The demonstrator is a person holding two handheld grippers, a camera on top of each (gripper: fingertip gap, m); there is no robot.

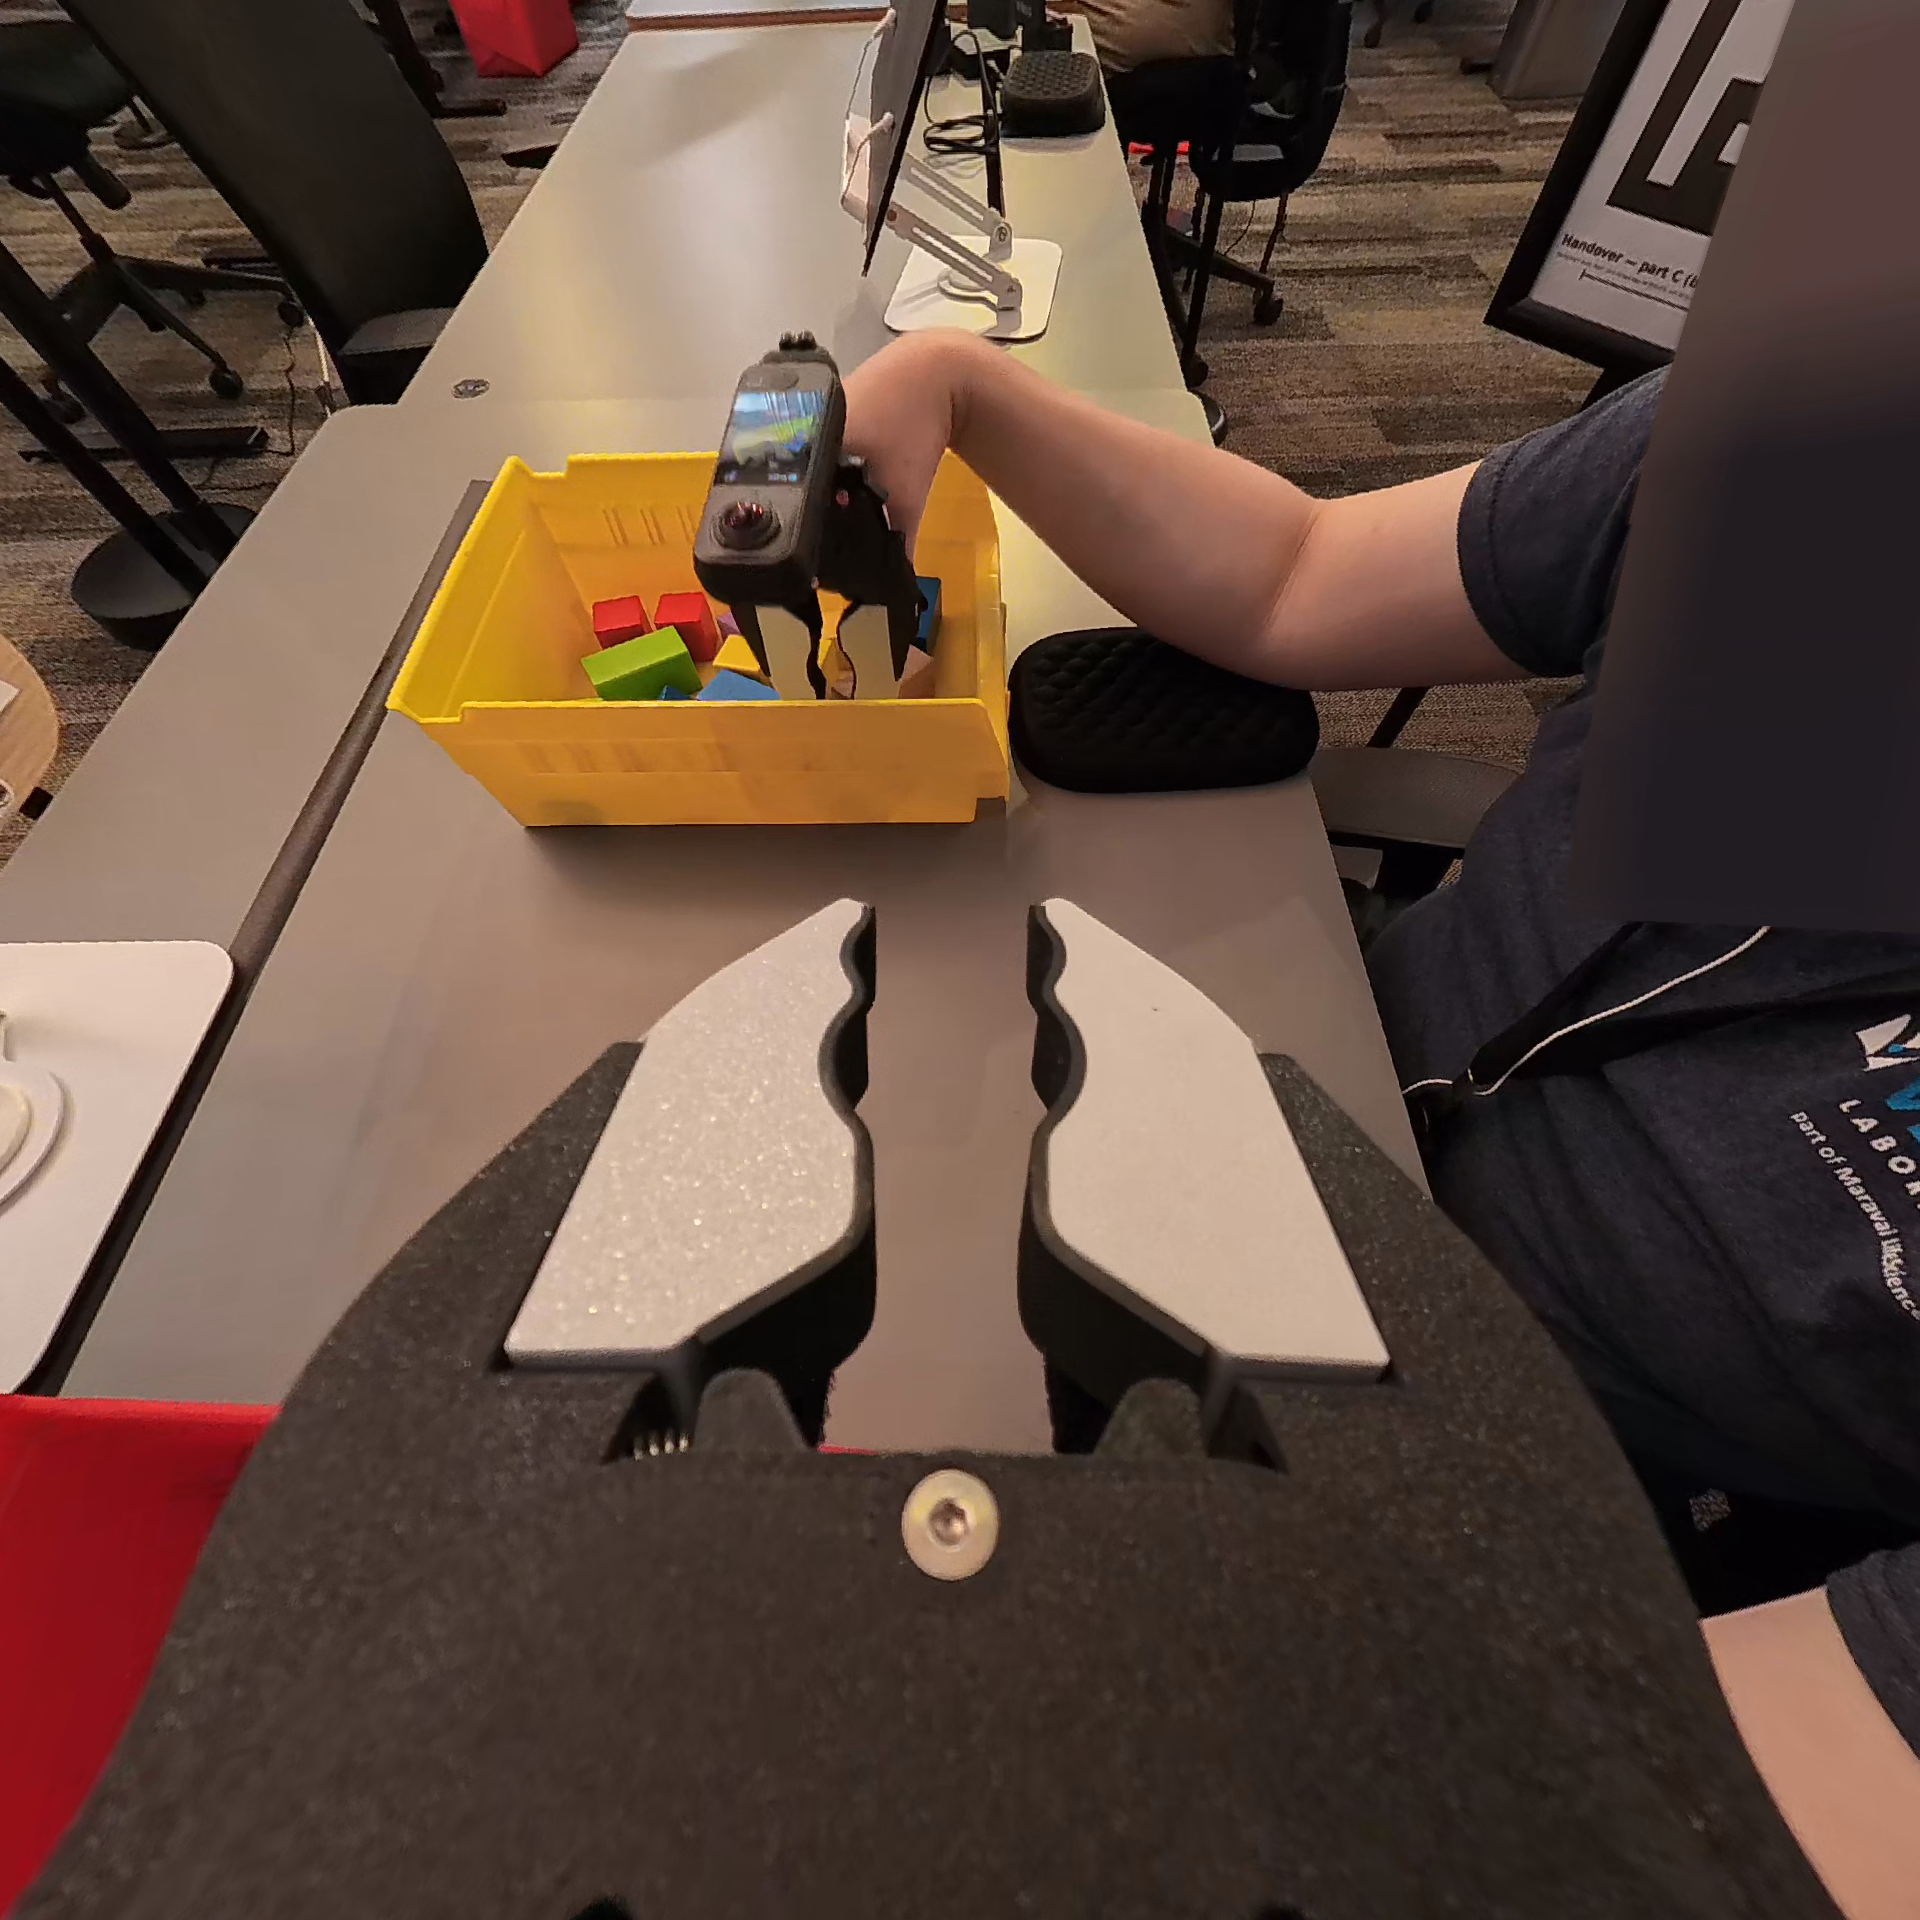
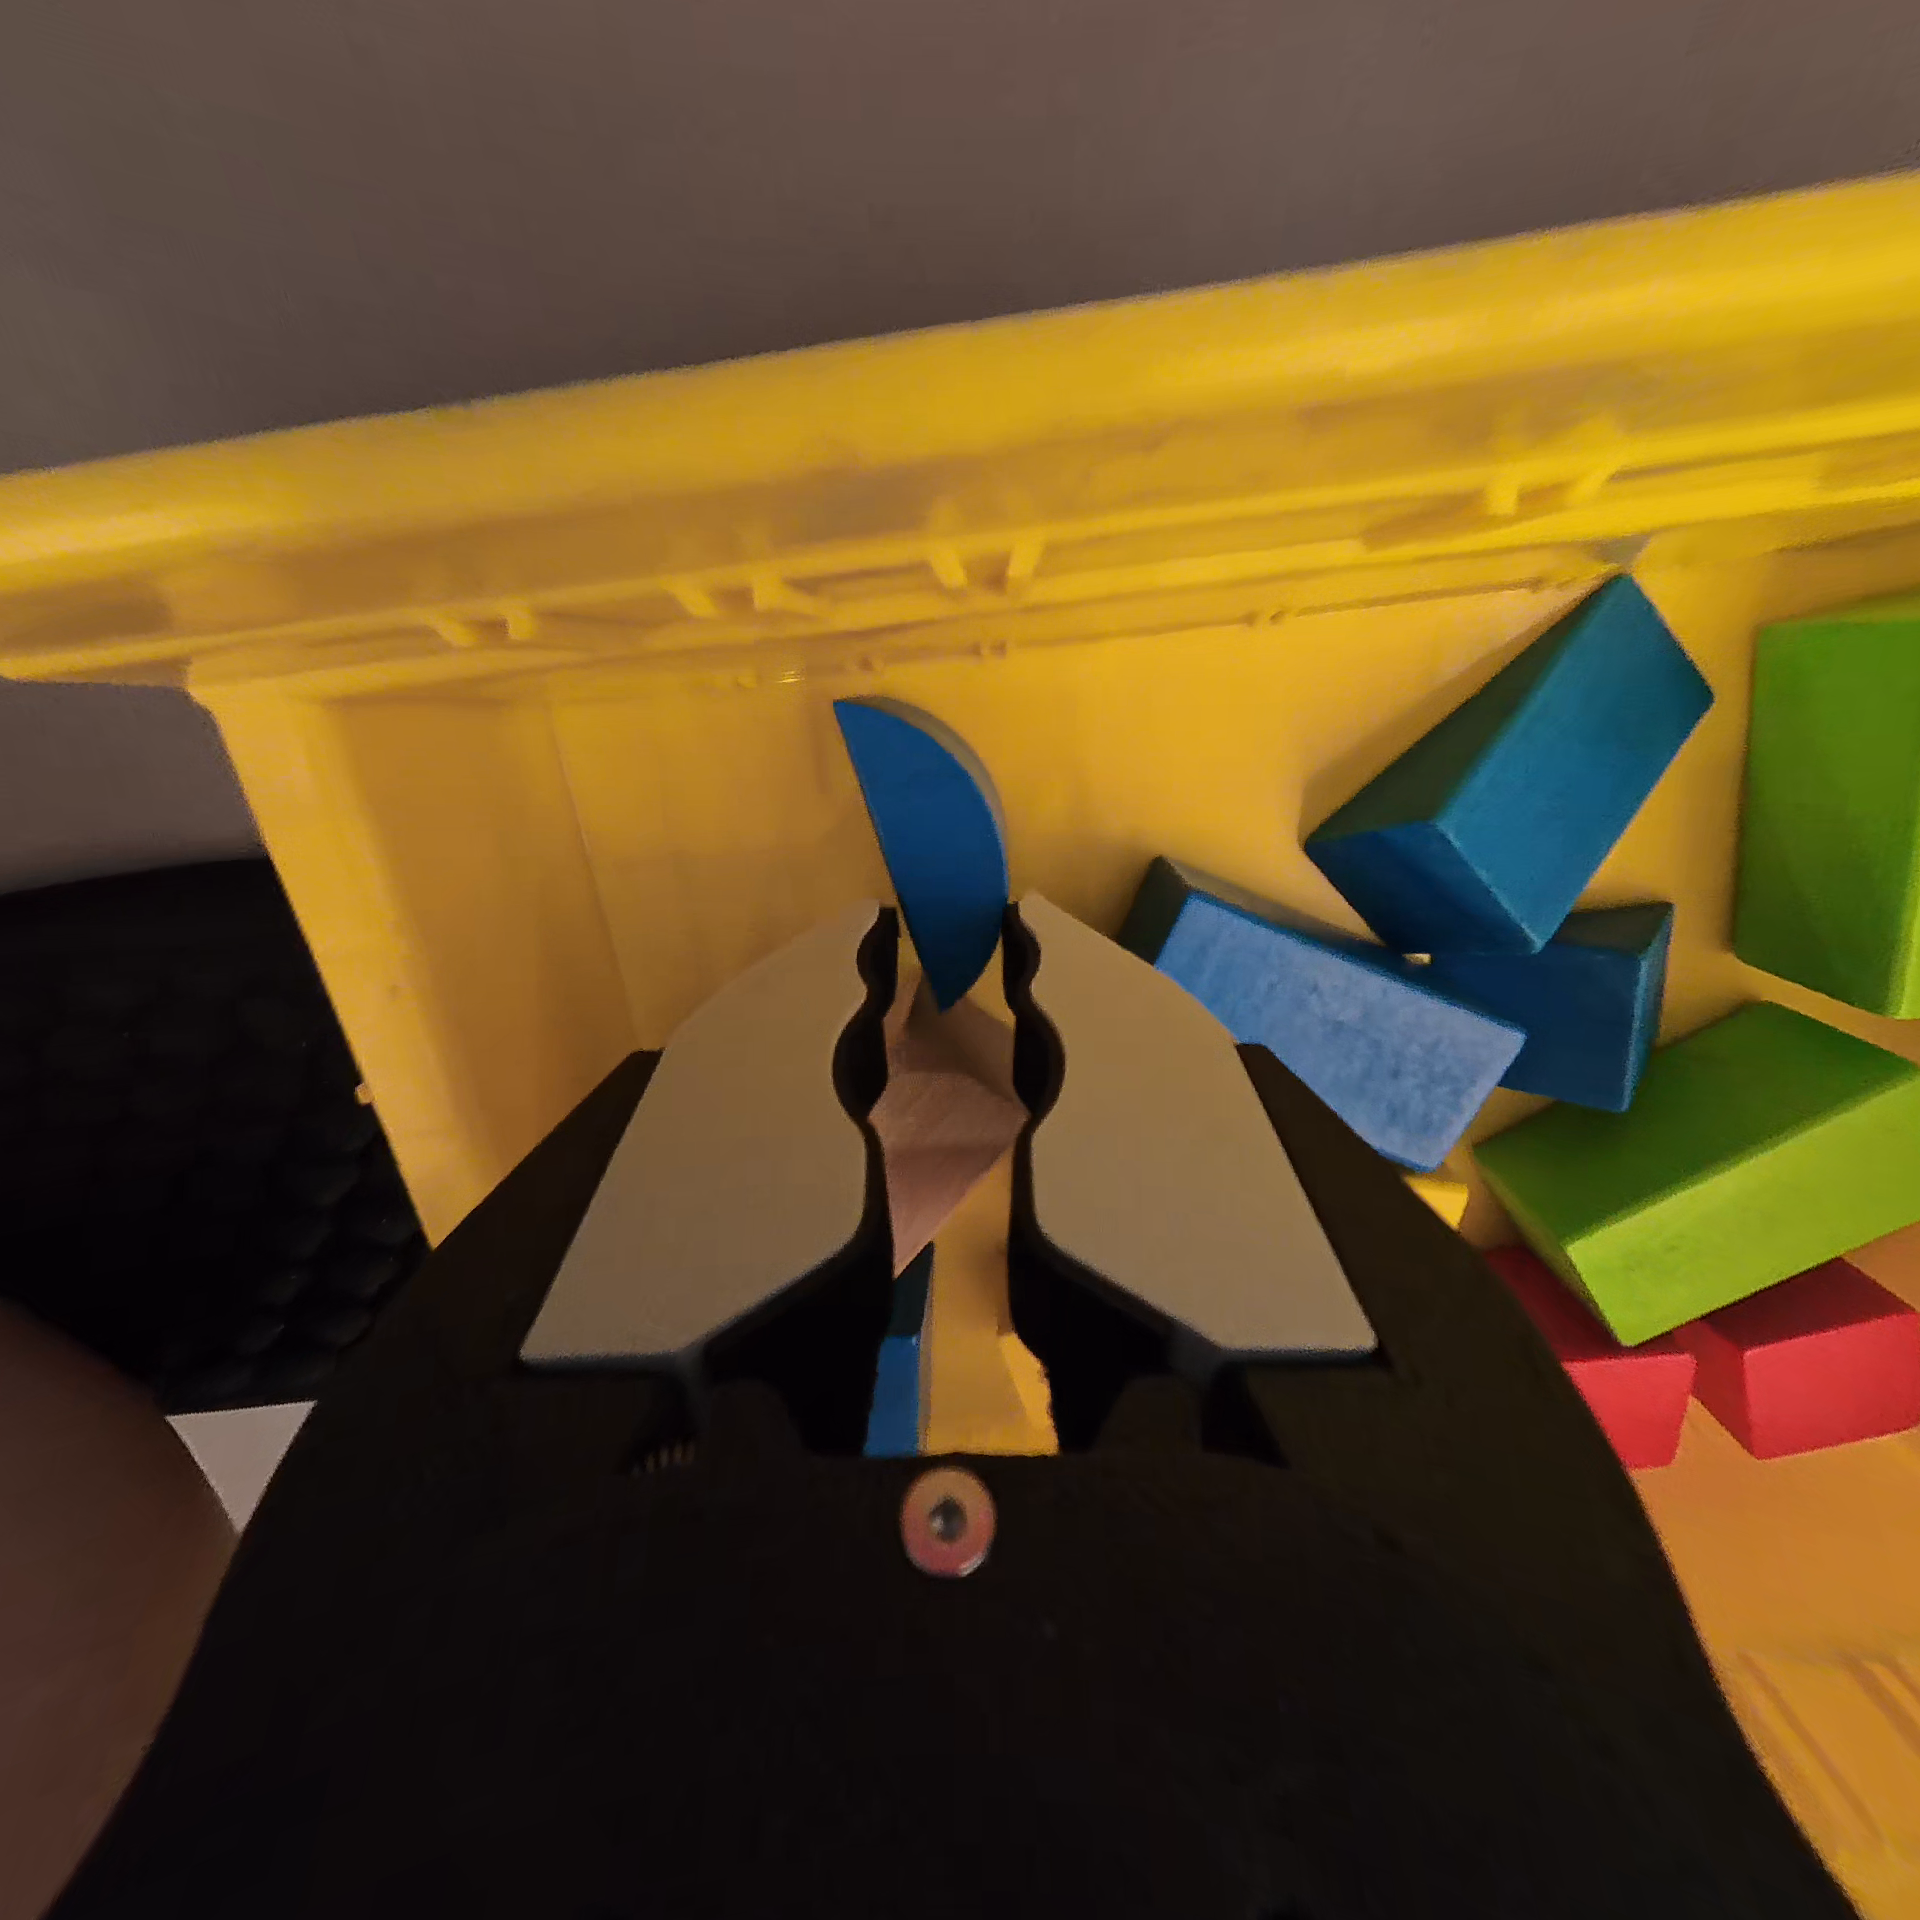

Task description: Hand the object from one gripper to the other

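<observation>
My right gripper (image 2: pixel 948 920) reaches down into the yellow bin (image 2: pixel 935 488). Its jaws stand narrow and are shut on the lower part of a blue half-round wooden block (image 2: pixel 935 821), which stands on edge near the bin's wall. A bare-wood block (image 2: pixel 935 1132) lies under the fingers. The left wrist view shows this gripper (image 1: pixel 831 675) from outside, inside the bin (image 1: pixel 727 758), held by a person's hand. My left gripper (image 1: pixel 951 914) is open and empty, above the grey table in front of the bin.
Blue (image 2: pixel 1507 769), green (image 2: pixel 1704 1153) and red (image 2: pixel 1808 1371) blocks lie in the bin to the right of my right gripper. A black wrist rest (image 1: pixel 1158 707) sits right of the bin. A red bin (image 1: pixel 94 1558) is at lower left. A monitor stand (image 1: pixel 977 281) is behind.
</observation>
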